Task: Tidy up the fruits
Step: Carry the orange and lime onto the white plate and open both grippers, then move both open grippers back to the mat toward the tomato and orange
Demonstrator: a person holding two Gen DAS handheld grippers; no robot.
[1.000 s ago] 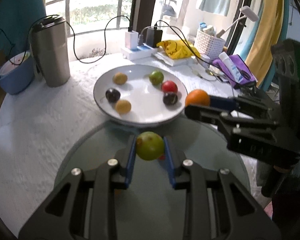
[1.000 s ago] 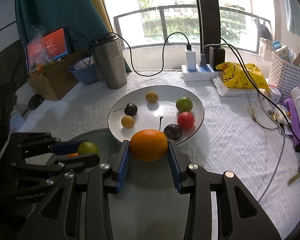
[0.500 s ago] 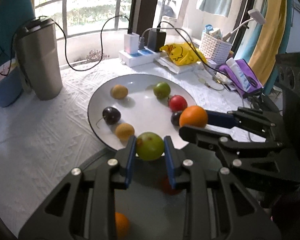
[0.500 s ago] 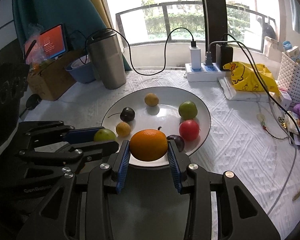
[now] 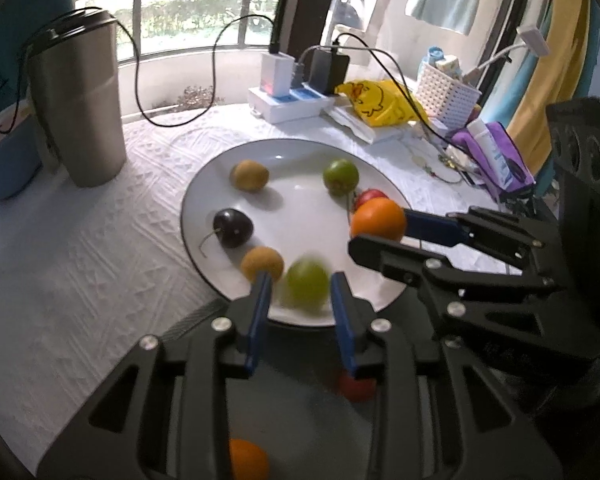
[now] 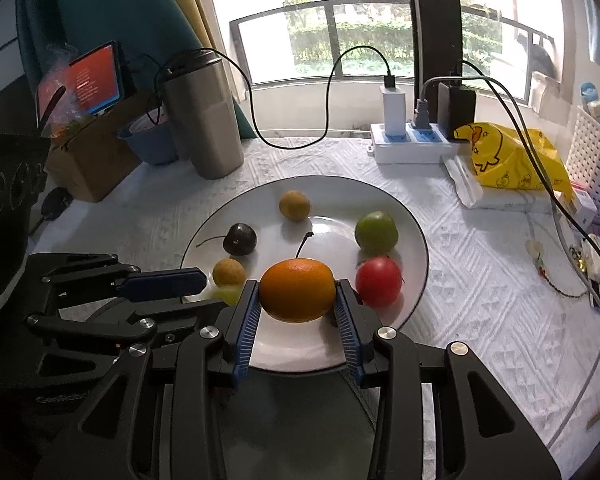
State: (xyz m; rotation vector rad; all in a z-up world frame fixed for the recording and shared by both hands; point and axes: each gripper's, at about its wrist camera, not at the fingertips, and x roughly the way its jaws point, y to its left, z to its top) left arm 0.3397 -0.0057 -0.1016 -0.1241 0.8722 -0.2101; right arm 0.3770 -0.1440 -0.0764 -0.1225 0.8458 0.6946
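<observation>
A white plate (image 5: 300,216) (image 6: 416,240) holds two brown kiwis (image 5: 249,176), a dark cherry (image 5: 233,227), a green fruit (image 5: 340,176) and a red fruit (image 6: 379,282). My left gripper (image 5: 300,286) is open over the plate's near rim; a blurred green fruit (image 5: 306,285) sits loose between its fingers. My right gripper (image 6: 297,300) is shut on an orange (image 6: 297,290) above the plate's near side. In the left wrist view the orange (image 5: 378,219) is at the right.
A steel tumbler (image 5: 78,100) and a blue bowl (image 5: 4,152) stand at the left. A power strip (image 6: 412,144) with cables, a yellow bag (image 6: 508,156) and a white basket (image 6: 596,160) lie behind and to the right. An orange (image 5: 248,460) and a red fruit (image 5: 356,386) lie below my left gripper.
Both grippers have moved forward over the plate. My left gripper has opened, and the green fruit has come free between its fingers. The right gripper still holds the orange.
</observation>
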